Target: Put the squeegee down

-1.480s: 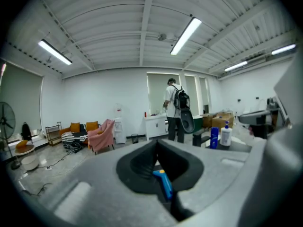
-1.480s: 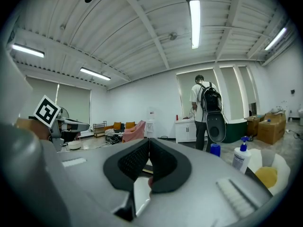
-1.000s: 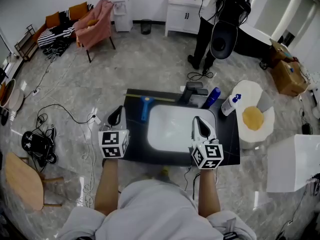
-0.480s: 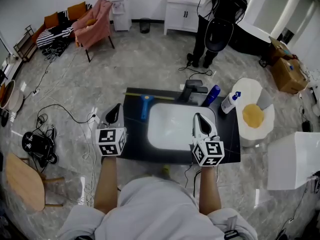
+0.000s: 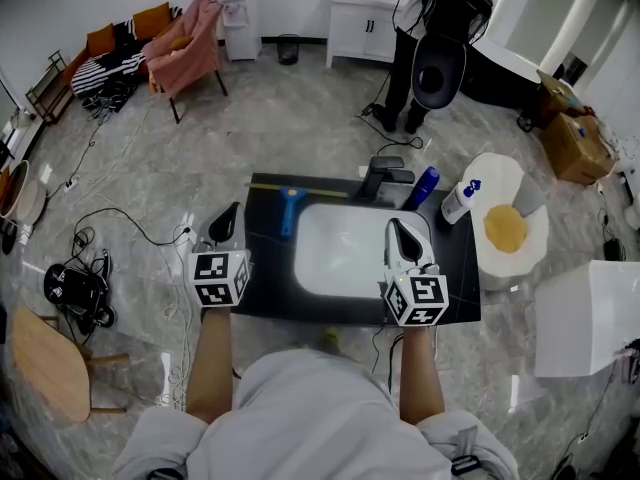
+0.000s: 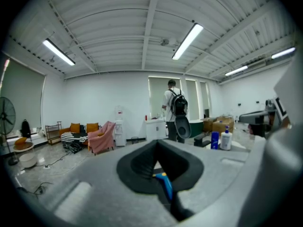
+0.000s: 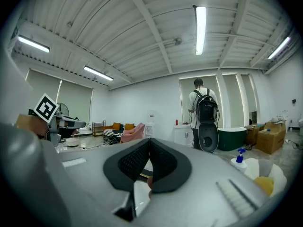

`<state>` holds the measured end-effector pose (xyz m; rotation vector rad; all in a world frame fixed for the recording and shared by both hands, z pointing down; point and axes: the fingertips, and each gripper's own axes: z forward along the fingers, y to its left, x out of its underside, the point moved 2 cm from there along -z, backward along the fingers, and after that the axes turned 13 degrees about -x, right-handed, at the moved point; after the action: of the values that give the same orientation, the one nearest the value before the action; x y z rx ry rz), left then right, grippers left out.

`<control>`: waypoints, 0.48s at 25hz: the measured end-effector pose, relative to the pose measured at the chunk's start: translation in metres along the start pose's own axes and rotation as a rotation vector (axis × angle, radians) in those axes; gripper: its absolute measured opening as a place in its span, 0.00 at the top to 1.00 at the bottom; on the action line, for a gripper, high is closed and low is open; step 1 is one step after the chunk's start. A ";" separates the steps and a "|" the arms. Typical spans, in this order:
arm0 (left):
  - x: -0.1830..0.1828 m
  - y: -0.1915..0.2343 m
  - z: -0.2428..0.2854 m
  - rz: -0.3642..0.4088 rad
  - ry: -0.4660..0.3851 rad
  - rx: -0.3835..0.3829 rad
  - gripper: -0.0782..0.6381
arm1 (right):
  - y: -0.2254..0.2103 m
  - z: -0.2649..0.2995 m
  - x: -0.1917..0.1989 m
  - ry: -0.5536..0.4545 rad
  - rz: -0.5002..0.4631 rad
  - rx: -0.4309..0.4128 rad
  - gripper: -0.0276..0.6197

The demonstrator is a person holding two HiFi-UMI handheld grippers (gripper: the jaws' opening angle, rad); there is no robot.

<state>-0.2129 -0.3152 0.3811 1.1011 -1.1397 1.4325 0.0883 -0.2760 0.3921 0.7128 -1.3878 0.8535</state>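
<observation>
Left claw closed near squeegee

A dark rectangular surface stands on the grey marbled floor, with a white basin sunk into its middle. The squeegee, blue-handled, lies flat on the bare strip between the basin and the left edge, near the far left corner. A thin yellow strip runs along the far edge there. A dark faucet sits at the middle of the far edge, and a blue bottle stands just beside it toward the far right corner. A white spray bottle stands at that corner; whether on the surface or just off it cannot be told.
</observation>
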 end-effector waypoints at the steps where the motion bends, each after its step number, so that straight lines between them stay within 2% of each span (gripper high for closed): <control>1: 0.000 0.000 0.000 0.001 -0.001 0.000 0.89 | -0.001 0.000 0.000 0.000 0.000 0.000 0.95; 12: -0.003 0.000 0.000 -0.011 -0.008 0.012 0.89 | -0.001 0.001 -0.002 0.000 -0.002 -0.003 0.95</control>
<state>-0.2123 -0.3154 0.3784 1.1203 -1.1308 1.4293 0.0891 -0.2776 0.3905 0.7116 -1.3875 0.8501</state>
